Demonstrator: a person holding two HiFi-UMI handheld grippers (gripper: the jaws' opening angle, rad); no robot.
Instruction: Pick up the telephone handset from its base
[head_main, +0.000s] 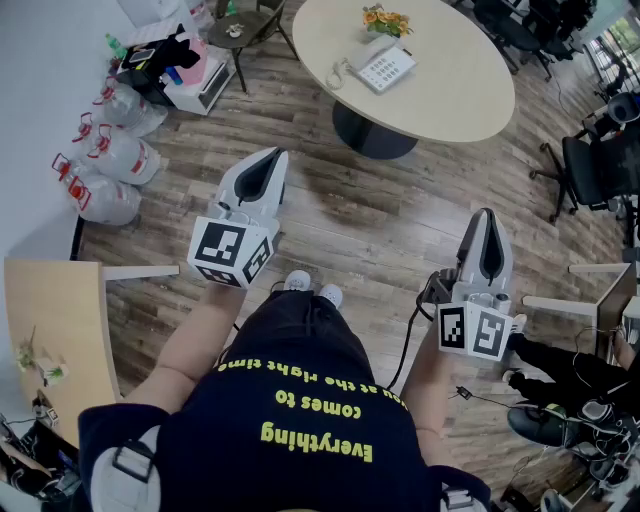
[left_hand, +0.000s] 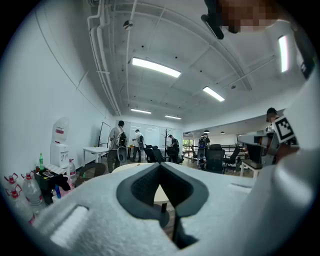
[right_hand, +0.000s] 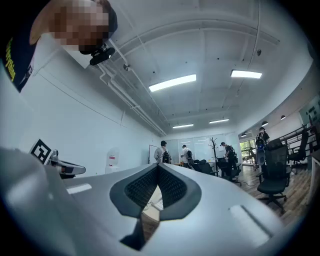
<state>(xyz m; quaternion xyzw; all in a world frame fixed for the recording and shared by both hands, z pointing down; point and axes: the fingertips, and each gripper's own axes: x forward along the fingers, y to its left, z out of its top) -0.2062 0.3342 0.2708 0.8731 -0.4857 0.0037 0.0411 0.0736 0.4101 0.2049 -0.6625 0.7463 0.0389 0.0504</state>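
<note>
White telephone (head_main: 386, 68) untouched — the pick-up had not begun.
It sat toward the table's (head_main: 455, 112) left edge, well off; my left gripper (head_main: 273, 157) and right gripper (head_main: 487, 216) were closed, empty.

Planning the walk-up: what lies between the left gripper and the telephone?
Head view: only bare wooden floor, then the round table's near rim, between left gripper and telephone.

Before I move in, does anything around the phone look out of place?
Nothing stands out. The telephone lies flat on the round table by a flower pot, handset at its side. The left gripper and right gripper are shut, empty, short of the table.
</note>
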